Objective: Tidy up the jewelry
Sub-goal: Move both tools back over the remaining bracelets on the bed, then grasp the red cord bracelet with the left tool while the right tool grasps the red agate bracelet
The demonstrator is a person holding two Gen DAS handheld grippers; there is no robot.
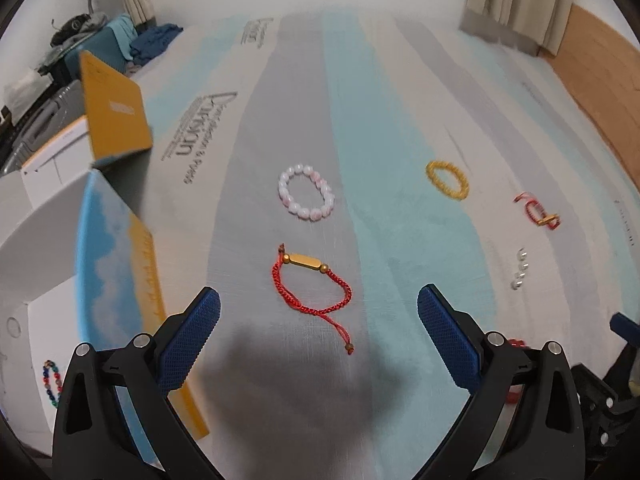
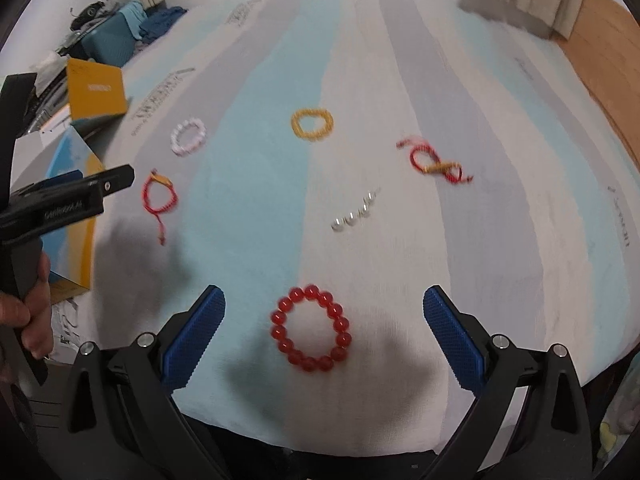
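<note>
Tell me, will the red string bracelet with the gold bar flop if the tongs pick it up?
Probably. The red string bracelet is thin braided cord, so it would likely droop. Its gold bar looks solid, so that end may hang lowest. It seems light.

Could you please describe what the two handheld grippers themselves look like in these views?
Both the left gripper and the right gripper have black plastic arms with silver round bolts and jaws faced with blue, finely textured pads. In the right wrist view, the left gripper's black body carries small white lettering, too blurred to read.
</note>
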